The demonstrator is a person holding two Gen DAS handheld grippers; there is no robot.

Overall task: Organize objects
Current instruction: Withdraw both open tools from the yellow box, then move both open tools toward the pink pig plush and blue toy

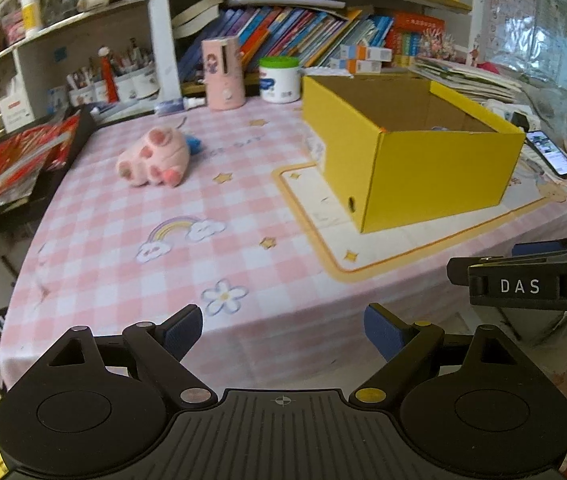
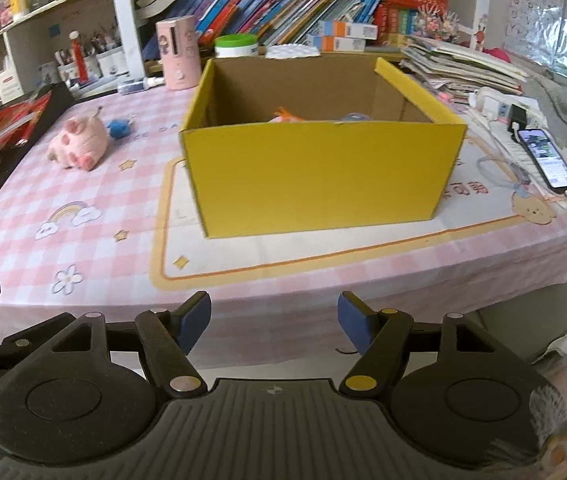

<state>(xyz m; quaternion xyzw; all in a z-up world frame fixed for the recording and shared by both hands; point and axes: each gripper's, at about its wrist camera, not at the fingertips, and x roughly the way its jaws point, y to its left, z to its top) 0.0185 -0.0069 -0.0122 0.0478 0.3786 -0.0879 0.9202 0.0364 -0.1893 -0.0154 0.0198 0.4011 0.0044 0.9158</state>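
Tablecloth point(image 2: 123, 264), pink-checked, is covering the table. Sitting on it toward one o'clock from the right tongs point(image 2: 273, 322) is a yellow cardboard box point(image 2: 323, 176), open-topped, holding an orange-trimmed item point(image 2: 285, 116) and a greyish one point(image 2: 353, 117), both barely showing above the near wall. A pink plush pig point(image 1: 153, 158) is lying toward eleven o'clock from the left tongs point(image 1: 283, 332), a small blue toy point(image 1: 194, 143) touching it. Both tongs are hanging released, gripping nothing.
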